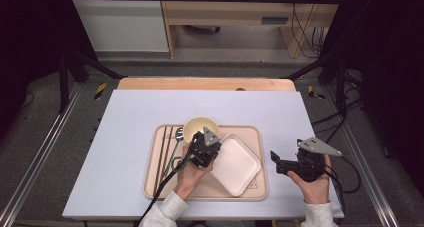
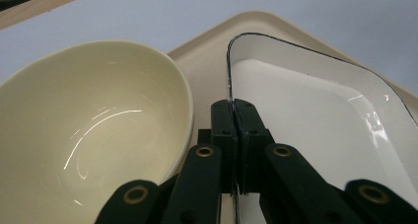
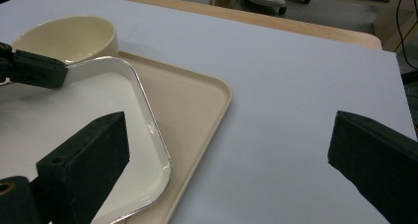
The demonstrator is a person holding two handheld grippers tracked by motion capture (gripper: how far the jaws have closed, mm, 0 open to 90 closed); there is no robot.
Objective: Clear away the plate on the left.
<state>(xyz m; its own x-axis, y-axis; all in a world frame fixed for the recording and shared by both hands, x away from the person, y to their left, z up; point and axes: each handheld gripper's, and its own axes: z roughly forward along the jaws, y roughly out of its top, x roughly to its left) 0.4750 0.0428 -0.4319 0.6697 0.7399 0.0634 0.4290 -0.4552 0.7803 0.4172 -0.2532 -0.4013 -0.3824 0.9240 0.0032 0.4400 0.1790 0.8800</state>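
left tongs (image 2: pixel 235 120): your jaws are pinched on the rim of the white square plate (image 1: pixel 235 165).
plate: on the beige tray (image 1: pixel 252 132), just beside the cream bowl (image 1: pixel 199 126).
right tongs (image 3: pixel 226 150): wide, holding nothing, over the desk (image 1: pixel 125 112) beside the tray.
step: plate gripped.
next: probably lift it steadily, clear of the bowl.

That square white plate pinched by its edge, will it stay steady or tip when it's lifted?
The square white plate looks rigid, so it probably won't bend. The left tool grips only its thin rim at one corner, so the far side may sag or swing. Its glossy surface suggests it could slip. It may also knock the cream bowl close beside it.
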